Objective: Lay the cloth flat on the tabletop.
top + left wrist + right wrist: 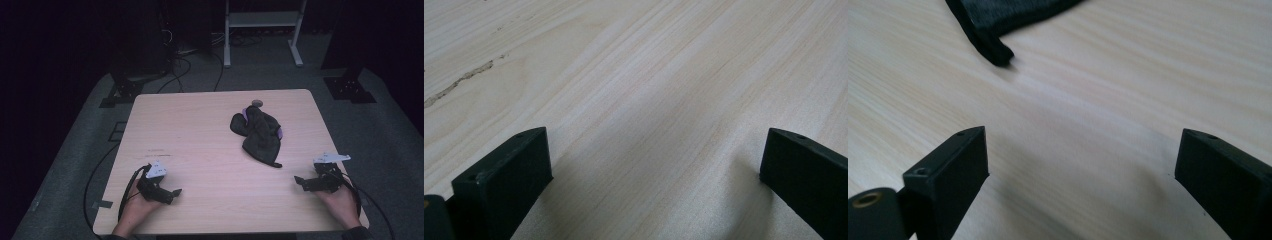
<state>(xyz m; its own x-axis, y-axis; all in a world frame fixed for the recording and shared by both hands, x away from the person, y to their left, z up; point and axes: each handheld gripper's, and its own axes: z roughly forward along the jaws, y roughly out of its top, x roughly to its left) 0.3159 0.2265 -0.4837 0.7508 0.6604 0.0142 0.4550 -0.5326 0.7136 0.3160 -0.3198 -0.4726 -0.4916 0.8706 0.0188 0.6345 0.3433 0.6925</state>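
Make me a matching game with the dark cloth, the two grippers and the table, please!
Things:
1. dark cloth
2. left gripper
3. right gripper
4. table

Places or looks:
a. near the table's bottom right corner, jaws open
b. light wood
c. crumpled in a heap, right of the middle, toward the far edge
d. near the table's bottom left, jaws open

Pairs: 1-c, 2-d, 3-a, 4-b
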